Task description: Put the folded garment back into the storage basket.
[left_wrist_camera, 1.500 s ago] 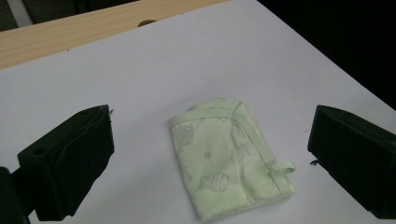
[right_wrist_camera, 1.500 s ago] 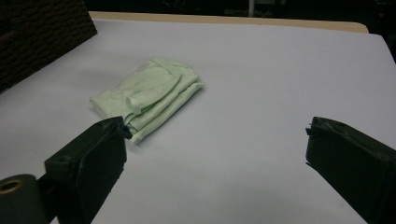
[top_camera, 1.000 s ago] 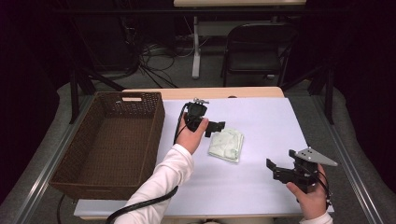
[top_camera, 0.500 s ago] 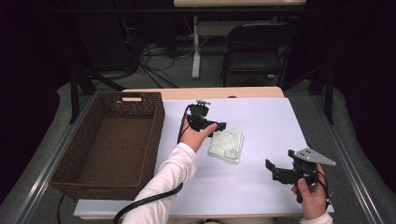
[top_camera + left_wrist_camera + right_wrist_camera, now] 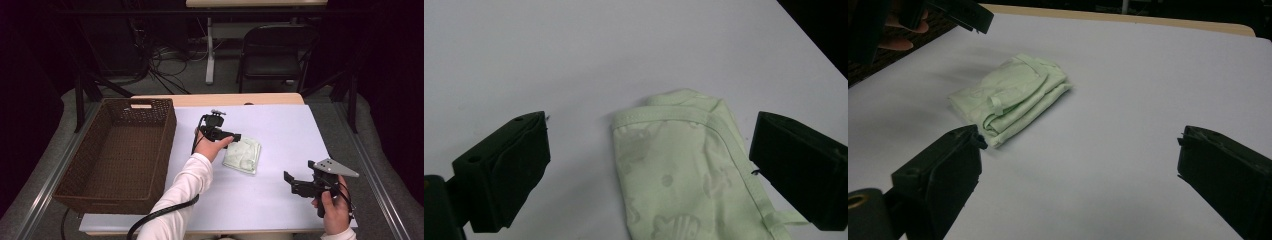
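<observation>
White tabletop [image 5: 280, 125] carries a folded green cloth [image 5: 242, 154] and a brown basket [image 5: 115, 150]. My left claw [image 5: 235, 136] hovers spread wide just above the cloth's edge; my right claw [image 5: 290, 182], also spread wide, hangs well apart from it.

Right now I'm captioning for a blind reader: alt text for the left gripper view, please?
A folded pale green cloth with a faint printed pattern lies on a white table, framed between the left gripper's two open black jaws, which touch nothing.
</observation>
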Tool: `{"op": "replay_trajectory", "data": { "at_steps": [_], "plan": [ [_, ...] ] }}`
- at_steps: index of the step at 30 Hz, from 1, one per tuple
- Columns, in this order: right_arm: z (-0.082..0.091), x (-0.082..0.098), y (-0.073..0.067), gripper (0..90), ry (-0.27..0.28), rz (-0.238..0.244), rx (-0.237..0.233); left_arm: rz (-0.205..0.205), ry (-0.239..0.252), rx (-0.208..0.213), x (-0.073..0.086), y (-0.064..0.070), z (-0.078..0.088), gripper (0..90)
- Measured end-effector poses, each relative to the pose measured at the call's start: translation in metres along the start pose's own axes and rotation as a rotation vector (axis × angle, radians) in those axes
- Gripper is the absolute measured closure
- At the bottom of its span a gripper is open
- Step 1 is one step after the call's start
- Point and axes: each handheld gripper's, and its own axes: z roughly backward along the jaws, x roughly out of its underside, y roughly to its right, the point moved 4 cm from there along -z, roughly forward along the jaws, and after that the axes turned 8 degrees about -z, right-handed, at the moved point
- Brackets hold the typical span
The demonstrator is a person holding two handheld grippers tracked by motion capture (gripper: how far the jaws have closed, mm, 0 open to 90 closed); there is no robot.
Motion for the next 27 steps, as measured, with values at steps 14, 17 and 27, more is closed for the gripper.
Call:
{"op": "replay_trajectory", "data": {
  "at_steps": [14, 17, 27],
  "plan": [
    [-0.001, 0.001, -0.001, 3.6, -0.008, 0.021, -0.015, 0.015, -0.035, -0.041, 0.013, -0.005, -0.012, 21.8],
    [-0.001, 0.001, -0.001, 3.7, -0.009, 0.022, -0.019, 0.012, -0.045, -0.03, 0.015, -0.006, -0.013, 27.4],
    [-0.002, 0.003, -0.002, 4.0, -0.022, 0.021, -0.027, 0.018, -0.071, -0.003, 0.023, -0.006, -0.021, 35.0]
  ]
}}
